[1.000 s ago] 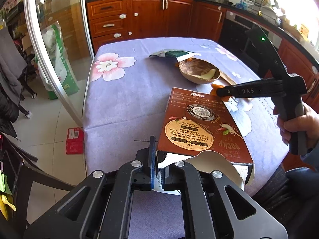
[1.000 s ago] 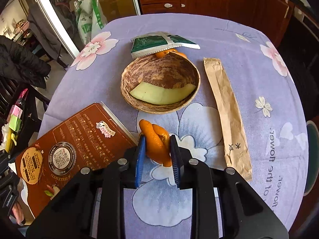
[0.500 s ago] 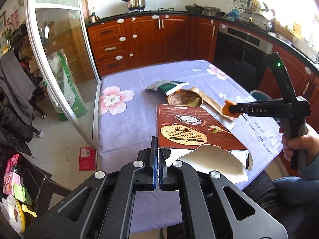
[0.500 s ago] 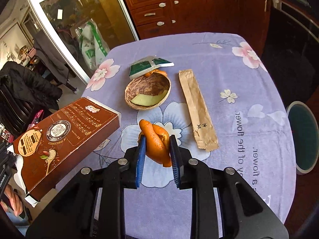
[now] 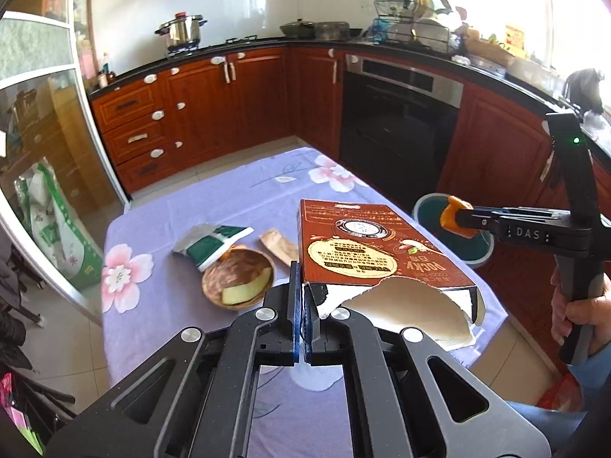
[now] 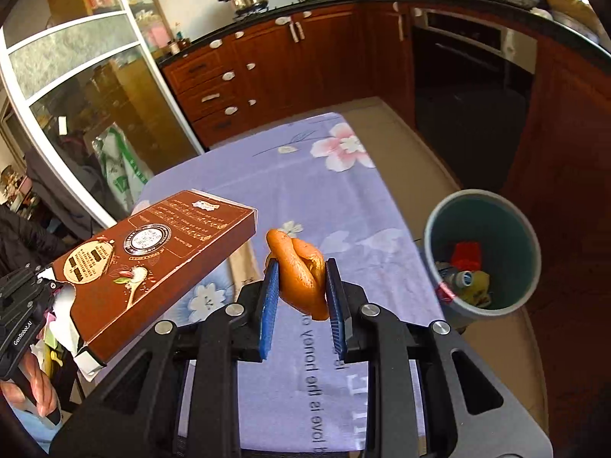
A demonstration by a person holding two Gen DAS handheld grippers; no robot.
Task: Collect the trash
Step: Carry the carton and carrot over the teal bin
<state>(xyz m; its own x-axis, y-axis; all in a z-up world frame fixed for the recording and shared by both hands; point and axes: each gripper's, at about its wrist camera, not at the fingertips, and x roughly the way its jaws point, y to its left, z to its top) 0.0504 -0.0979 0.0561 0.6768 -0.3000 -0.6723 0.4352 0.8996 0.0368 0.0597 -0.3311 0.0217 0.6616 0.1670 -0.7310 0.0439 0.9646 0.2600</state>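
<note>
Kitchen with red-brown wood cabinets [image 5: 198, 114], a black built-in oven [image 5: 401, 122] and a table under a lilac cloth printed with pink flowers [image 5: 164, 229]. A person holds a two-finger gripper in each hand.

The left gripper [image 5: 301, 313] has its blue pads pressed together on the torn white flap of a brown snack box [image 5: 374, 252]. The box is lifted clear of the table and tilts away from the gripper, its printed face up and its ripped end nearest the jaws.

The right gripper [image 6: 301, 297] is clamped on an orange peel [image 6: 301, 274], a curled, folded strip standing up between the two blue pads. It is held in the air over the right side of the table.

On the floor just beyond the table's right edge stands a teal bin [image 6: 485, 206], upright and open. A red item, a yellow item and a small bottle lie inside it. The peel hangs near the bin, to its left.

On the table's left part rest a wooden bowl [image 5: 236, 278] with a pale melon rind [image 5: 248, 292] inside, a green and white wrapper [image 5: 210, 244] at the bowl's far rim, and a brown paper sleeve [image 5: 278, 248] to its right.
</note>
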